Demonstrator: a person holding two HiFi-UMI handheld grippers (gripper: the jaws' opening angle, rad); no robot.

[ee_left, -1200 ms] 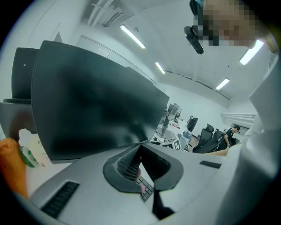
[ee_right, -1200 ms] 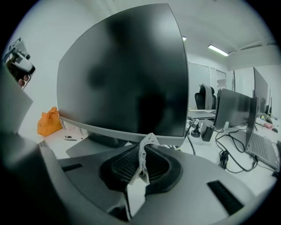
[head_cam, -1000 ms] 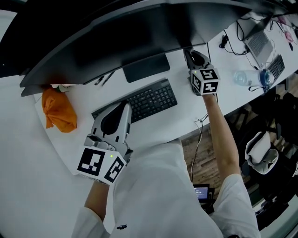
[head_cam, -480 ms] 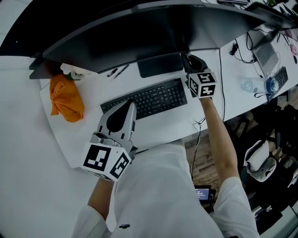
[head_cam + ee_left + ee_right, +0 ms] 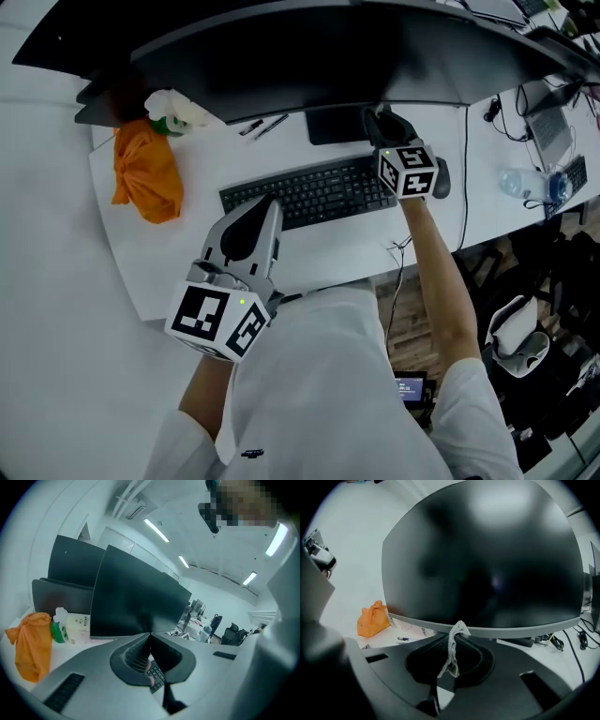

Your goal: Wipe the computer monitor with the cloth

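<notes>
Viewing from the head camera: the monitor [image 5: 309, 56] spans the top of the frame, with the keyboard [image 5: 319, 192] below it at centre. The right gripper [image 5: 382, 120] sits at upper centre-right, under the monitor's lower edge. The left gripper [image 5: 261, 214] lies at lower left, over the keyboard's left end. An orange bag [image 5: 145, 173] rests at upper left. The cloth cannot be made out here.

Left gripper view: the jaws are pressed together with nothing between them; keyboard keys show beneath.

Right gripper view: the jaws are clamped on the cloth [image 5: 453, 651], a thin white bunched strip at lower centre whose top rises against the monitor's bottom bezel [image 5: 487, 630].

Handling, as judged: the cloth is light, soft and limp; hold it by a gathered fold so that a free pad meets the screen. The screen looks fragile; use light pressure.

Compared with one second earlier, the desk has slid right in the head view, and a mouse [image 5: 439, 178] now shows beside the right gripper. Both grippers keep much the same stations.
</notes>
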